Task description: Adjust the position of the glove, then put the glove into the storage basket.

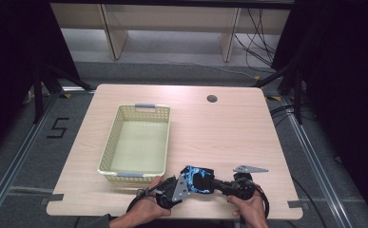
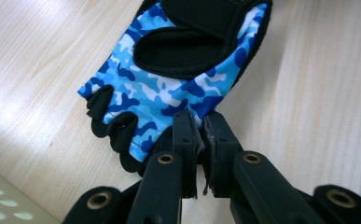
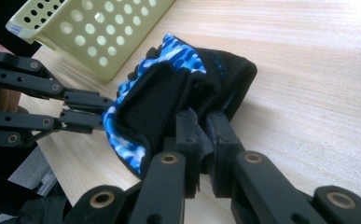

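Two grippers pinch one blue camouflage glove (image 1: 197, 179) on the table (image 1: 229, 128). Left gripper (image 2: 200, 140) clamps its edge by the finger holes; right gripper (image 3: 201, 135) clamps its black cuff. Just beside stands a basket (image 1: 106, 152).

both claws, left claw (image 2: 199, 135) and right claw (image 3: 202, 133), clamped tight, tips nearly meeting

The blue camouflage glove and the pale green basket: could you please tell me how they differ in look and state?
The glove is soft fabric, blue camouflage with black; the basket is rigid, pale green and perforated. The glove is pinched by the left gripper and right gripper; the basket stands untouched. Both are at the table.
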Tool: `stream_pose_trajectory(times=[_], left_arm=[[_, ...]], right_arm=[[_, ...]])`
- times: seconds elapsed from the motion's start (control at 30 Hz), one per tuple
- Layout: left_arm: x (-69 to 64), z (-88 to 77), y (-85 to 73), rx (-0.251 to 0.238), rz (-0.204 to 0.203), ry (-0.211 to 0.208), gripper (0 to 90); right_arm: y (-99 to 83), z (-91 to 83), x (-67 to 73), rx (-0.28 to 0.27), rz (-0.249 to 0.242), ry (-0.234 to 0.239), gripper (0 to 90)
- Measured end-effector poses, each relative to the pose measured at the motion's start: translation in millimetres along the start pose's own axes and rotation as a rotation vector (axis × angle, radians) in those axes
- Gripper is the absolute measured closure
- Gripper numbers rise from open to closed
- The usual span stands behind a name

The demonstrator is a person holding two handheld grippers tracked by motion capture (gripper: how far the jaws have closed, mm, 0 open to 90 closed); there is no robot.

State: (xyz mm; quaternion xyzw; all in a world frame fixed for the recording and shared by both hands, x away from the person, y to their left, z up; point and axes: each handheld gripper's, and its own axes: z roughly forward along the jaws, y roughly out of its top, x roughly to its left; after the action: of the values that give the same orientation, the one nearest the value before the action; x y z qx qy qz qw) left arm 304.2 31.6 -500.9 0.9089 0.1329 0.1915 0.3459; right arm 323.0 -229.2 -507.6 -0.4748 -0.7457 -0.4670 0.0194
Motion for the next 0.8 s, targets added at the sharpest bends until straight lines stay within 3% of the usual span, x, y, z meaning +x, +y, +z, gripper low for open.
stream_pose_trajectory(times=[0.13,0.17,0.23,0.33,0.43,0.47,0.63,0.67,0.8], left_arm=[[-2.2,-4.2,-0.2,-0.020,-0.013,-0.005,83.7],[-2.4,-6.0,0.5,-0.024,-0.005,-0.007,83.7],[-4.4,-11.3,2.0,-0.023,-0.008,-0.009,83.7],[-6.5,-18.0,4.2,-0.027,-0.013,-0.022,83.6],[-7.2,-24.1,5.6,-0.040,0.005,-0.016,83.6],[-7.3,-26.3,6.4,-0.045,0.005,-0.011,83.6],[-6.2,-37.7,9.6,-0.071,-0.003,-0.005,83.6],[-3.8,-42.1,11.2,-0.059,0.015,-0.002,83.6],[-1.1,-50.4,14.7,-0.081,0.018,0.022,83.5]], right_arm=[[0.9,-4.1,4.4,-0.003,-0.021,-0.022,85.5],[1.3,-5.4,6.2,-0.016,-0.014,0.017,85.5],[3.1,-9.4,10.9,-0.028,-0.026,0.013,85.5],[3.0,-15.2,20.1,-0.036,-0.003,0.021,85.7],[1.7,-19.9,22.3,-0.049,-0.043,0.027,85.7],[1.5,-20.9,24.9,-0.049,-0.023,0.033,85.7],[7.7,-27.7,35.1,-0.066,-0.071,0.034,85.8],[9.3,-30.2,40.5,-0.054,-0.043,0.032,85.8],[19.2,-32.9,46.0,-0.065,-0.088,0.031,85.9]])
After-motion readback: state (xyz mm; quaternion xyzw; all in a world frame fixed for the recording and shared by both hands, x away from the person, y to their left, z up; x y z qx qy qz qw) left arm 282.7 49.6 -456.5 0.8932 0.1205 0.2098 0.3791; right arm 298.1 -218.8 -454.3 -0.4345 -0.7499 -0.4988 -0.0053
